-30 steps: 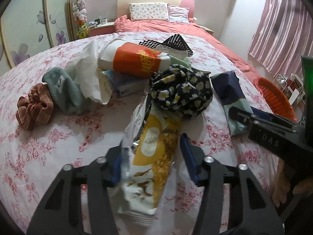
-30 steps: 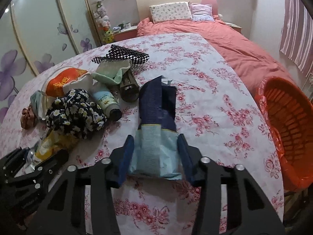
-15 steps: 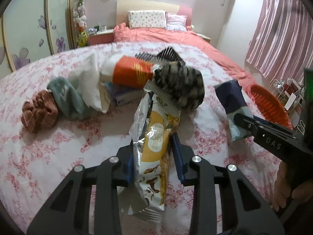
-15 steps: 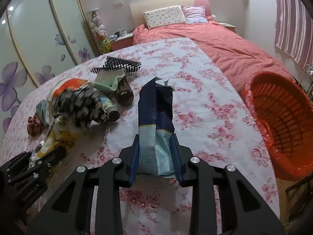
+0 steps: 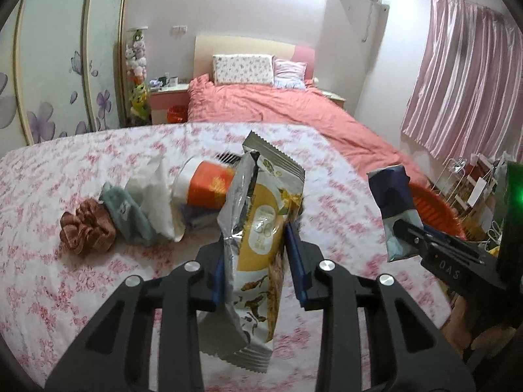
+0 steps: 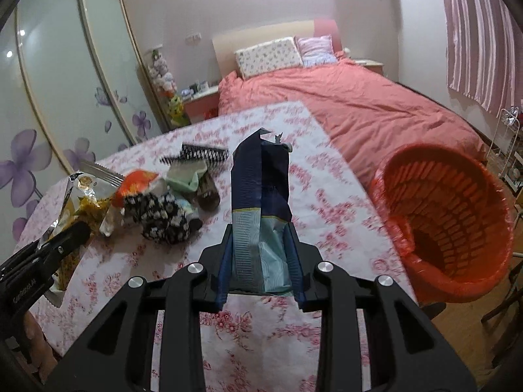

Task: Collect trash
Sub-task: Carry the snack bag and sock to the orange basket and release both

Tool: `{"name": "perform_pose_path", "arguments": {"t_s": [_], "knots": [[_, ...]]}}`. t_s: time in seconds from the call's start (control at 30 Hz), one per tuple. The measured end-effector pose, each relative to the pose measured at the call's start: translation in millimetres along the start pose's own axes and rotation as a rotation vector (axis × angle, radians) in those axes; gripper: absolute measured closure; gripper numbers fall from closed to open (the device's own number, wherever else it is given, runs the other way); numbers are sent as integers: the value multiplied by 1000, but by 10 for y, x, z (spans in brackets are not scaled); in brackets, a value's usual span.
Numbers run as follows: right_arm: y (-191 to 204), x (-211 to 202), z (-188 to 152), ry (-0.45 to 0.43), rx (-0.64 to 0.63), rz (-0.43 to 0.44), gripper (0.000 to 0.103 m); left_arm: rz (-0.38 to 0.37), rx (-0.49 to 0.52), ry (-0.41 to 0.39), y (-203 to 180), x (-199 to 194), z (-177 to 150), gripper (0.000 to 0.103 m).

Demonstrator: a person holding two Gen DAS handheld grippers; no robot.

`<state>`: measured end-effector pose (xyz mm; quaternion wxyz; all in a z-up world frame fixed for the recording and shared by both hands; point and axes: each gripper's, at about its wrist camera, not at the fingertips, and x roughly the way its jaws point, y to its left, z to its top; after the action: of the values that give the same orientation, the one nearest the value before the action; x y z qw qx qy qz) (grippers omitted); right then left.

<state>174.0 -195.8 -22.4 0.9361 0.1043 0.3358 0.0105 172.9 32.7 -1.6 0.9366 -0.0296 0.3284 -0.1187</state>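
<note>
Left tongs [image 5: 256, 258] clamped on crinkly yellow-and-silver snack wrapper [image 5: 258, 235], right tongs [image 6: 260, 261] clamped on navy-and-teal foil packet [image 6: 260, 209]; both raised clear of floral-clothed desk [image 6: 327, 202], likely bound for orange plastic basket [image 6: 457, 225] beside desk.

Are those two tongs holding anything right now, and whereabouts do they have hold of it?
The left tongs pinch a yellow-and-silver snack bag near its middle; the right tongs pinch a navy-and-pale-blue wrapper by its lower, pale end.
</note>
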Motion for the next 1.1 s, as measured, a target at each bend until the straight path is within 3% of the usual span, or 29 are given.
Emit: {"name": "perform_pose_path", "arguments": {"t_s": [0.3, 0.53, 0.77, 1.1], "knots": [[-324, -306, 43, -123, 62, -50, 72, -95, 13, -37, -445, -20, 164, 71], [-778, -443, 75, -199, 128, -114, 72, -200, 55, -33, -969, 179, 268, 71], [-1280, -419, 60, -224, 217, -176, 72, -322, 123, 12, -1627, 617, 329, 71], [-1828, -230, 97, -229, 308, -216, 72, -414, 200, 90, -2373, 1285, 320, 71]]}}
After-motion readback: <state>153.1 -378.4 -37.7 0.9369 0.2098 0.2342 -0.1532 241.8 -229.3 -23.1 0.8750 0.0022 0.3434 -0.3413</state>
